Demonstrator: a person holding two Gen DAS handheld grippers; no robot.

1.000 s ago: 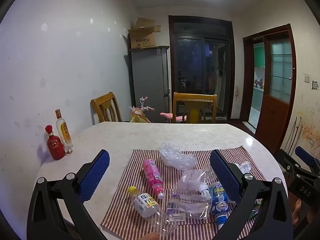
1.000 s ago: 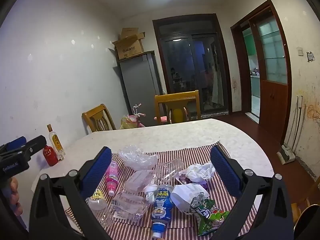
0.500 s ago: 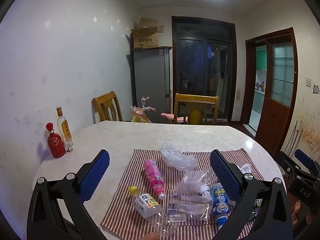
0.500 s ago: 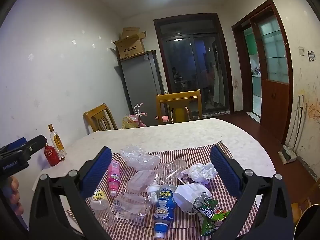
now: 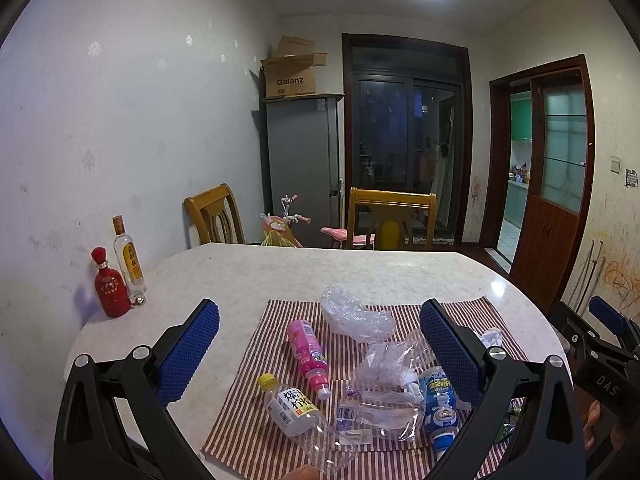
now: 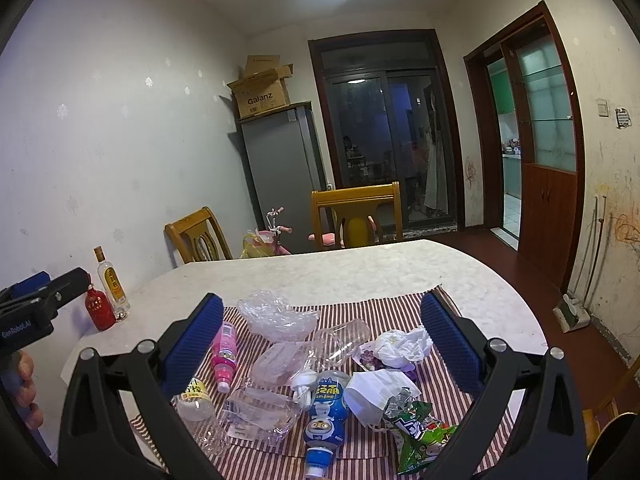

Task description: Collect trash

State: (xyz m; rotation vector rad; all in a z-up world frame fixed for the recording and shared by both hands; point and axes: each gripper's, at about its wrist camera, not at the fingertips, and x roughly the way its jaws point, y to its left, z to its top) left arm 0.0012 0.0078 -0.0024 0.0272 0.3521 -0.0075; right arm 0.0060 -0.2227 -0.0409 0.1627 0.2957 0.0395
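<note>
Both grippers hang above the near edge of the table (image 5: 248,272), jaws spread wide and empty — the left gripper (image 5: 320,344) and the right gripper (image 6: 322,340) alike. The trash lies on a striped mat (image 6: 384,308) between the fingers: a pink bottle (image 5: 308,350) at 12 o'clock in the left view, a clear bottle (image 5: 296,404) below it, a blue bottle (image 6: 326,408) at 6 o'clock in the right view — a white mask (image 6: 376,394) and green wrapper (image 6: 420,436) at 5 o'clock.
</note>
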